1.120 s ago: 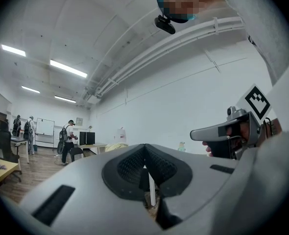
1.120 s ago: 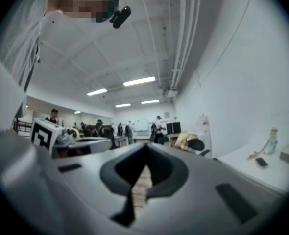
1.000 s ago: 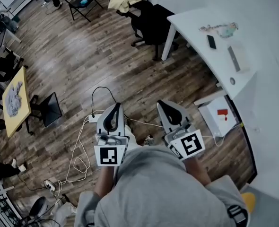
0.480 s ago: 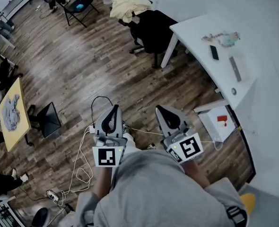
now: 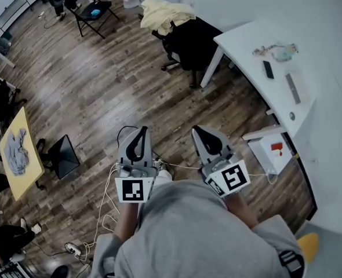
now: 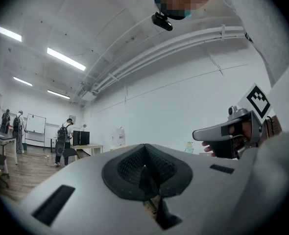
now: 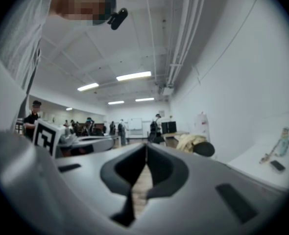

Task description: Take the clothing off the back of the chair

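The left gripper (image 5: 139,133) and the right gripper (image 5: 200,133) are both closed, jaws together, with nothing between them. They are held side by side above the wooden floor (image 5: 101,91). The pale yellow clothing (image 5: 164,11) hangs over the back of the black chair (image 5: 191,39), well apart from them, beside the corner of the white table (image 5: 258,80)

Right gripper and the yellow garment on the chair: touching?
Apart. The head view shows the right gripper by the person's body, with open wood floor between it and the yellow garment draped over the black chair.
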The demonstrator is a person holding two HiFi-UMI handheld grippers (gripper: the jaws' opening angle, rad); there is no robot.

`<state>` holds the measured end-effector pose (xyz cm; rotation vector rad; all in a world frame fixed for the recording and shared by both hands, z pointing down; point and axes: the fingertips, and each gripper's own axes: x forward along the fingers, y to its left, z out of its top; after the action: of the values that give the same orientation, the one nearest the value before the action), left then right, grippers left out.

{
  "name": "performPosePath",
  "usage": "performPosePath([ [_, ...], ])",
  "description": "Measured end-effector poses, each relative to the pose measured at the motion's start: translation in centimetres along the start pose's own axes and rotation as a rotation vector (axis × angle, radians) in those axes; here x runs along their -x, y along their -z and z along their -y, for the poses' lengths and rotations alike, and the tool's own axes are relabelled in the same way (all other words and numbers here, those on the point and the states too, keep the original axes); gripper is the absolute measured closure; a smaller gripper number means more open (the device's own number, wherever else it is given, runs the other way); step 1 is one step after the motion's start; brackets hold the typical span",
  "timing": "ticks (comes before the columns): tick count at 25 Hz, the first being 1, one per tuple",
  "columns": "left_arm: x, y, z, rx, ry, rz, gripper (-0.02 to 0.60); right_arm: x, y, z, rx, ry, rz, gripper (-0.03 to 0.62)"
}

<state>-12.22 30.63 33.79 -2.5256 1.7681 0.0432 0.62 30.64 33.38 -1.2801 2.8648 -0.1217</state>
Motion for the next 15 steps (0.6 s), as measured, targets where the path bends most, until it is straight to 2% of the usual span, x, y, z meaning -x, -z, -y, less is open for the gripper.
performPosePath([
  [8,-0.4,0.4,-5.7,-0.004,0.008,0.001,0.548,-5.4,0.0,-1.7,0.012,0.028,0.014,0.560],
  [15,-0.8,1.1,-7.5,0.008,0.020,0.006,0.548,-6.8,0.9,-2.2,0.002,0.050,-0.014,0.560],
])
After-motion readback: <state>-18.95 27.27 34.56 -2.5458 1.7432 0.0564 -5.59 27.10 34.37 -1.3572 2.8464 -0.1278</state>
